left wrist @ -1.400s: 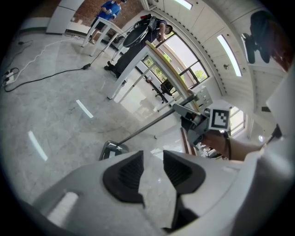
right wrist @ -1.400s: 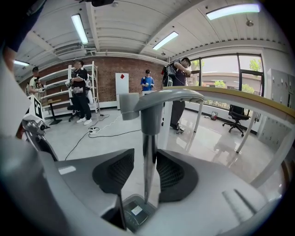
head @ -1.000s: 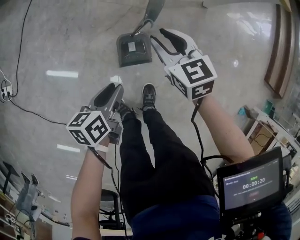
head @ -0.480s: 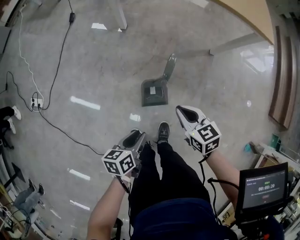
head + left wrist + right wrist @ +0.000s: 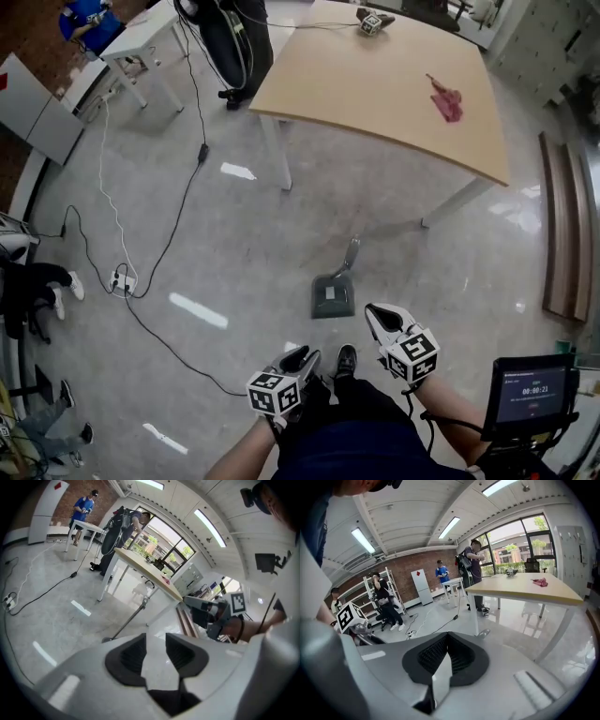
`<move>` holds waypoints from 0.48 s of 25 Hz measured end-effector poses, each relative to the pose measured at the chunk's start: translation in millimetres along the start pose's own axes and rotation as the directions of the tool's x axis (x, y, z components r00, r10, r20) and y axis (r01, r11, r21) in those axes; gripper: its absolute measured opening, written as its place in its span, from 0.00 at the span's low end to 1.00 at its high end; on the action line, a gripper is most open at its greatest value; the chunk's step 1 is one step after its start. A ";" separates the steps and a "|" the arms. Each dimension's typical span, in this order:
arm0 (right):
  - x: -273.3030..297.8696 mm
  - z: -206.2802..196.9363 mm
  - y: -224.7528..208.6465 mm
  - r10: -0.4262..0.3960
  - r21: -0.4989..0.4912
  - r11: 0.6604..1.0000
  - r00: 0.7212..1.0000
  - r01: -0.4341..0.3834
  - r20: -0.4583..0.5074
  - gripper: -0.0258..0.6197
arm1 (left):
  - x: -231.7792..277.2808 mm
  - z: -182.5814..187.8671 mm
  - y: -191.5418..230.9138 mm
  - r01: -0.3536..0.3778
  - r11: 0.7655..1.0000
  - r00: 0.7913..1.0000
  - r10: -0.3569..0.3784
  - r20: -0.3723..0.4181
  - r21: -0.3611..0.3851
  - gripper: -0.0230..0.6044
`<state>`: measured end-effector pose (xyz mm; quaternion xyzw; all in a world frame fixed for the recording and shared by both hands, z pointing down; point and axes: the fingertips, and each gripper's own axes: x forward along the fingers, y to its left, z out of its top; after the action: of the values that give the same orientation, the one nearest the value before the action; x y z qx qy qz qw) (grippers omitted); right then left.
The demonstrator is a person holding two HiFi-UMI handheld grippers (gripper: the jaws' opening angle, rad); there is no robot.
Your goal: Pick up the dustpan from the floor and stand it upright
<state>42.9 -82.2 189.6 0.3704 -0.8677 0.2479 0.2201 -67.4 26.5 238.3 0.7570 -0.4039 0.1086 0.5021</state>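
While flat on floor (image 5: 234, 225), dustpan (image 5: 332, 296) handle toward table (image 5: 375, 84); L gripper (image 5: 305, 356) jaws apart, R gripper (image 5: 378, 317) together, empty.

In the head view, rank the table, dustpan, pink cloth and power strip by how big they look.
1. table
2. dustpan, counting its handle
3. pink cloth, nearly the dustpan's size, so this order is unsure
4. power strip

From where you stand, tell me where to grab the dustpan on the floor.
Take the dustpan by its long handle, coming down from above on your side. The handle is slim and slants up off the floor toward the table, so it can be pinched crosswise; the scoop itself looks too wide.
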 end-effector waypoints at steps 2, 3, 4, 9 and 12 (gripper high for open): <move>-8.2 20.7 8.5 -0.002 -0.012 1.000 0.999 0.003 0.041 0.06 | -10.6 8.9 -7.9 0.007 1.000 1.000 -0.007 0.030 0.017 0.24; -9.9 28.3 13.1 0.000 -0.020 1.000 0.998 0.001 0.061 0.06 | -14.0 12.9 -8.2 0.007 1.000 0.999 -0.008 0.047 0.027 0.24; -12.0 35.0 18.6 0.001 -0.029 1.000 0.997 0.001 0.080 0.06 | -17.6 16.8 -7.8 0.007 0.999 0.998 -0.009 0.064 0.036 0.24; -25.2 57.0 47.8 0.008 -0.058 0.998 0.990 0.000 0.142 0.06 | -38.7 37.2 -6.5 0.007 0.999 0.988 -0.014 0.154 0.050 0.24; -32.3 63.4 55.3 0.024 -0.078 0.997 0.986 -0.012 0.163 0.06 | -44.4 44.6 -10.7 0.001 0.998 0.980 -0.012 0.197 0.055 0.24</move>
<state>9.1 -69.3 107.1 0.3730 -0.8950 0.1853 0.1597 -99.3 12.8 184.8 0.7787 -0.4461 0.0425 0.4391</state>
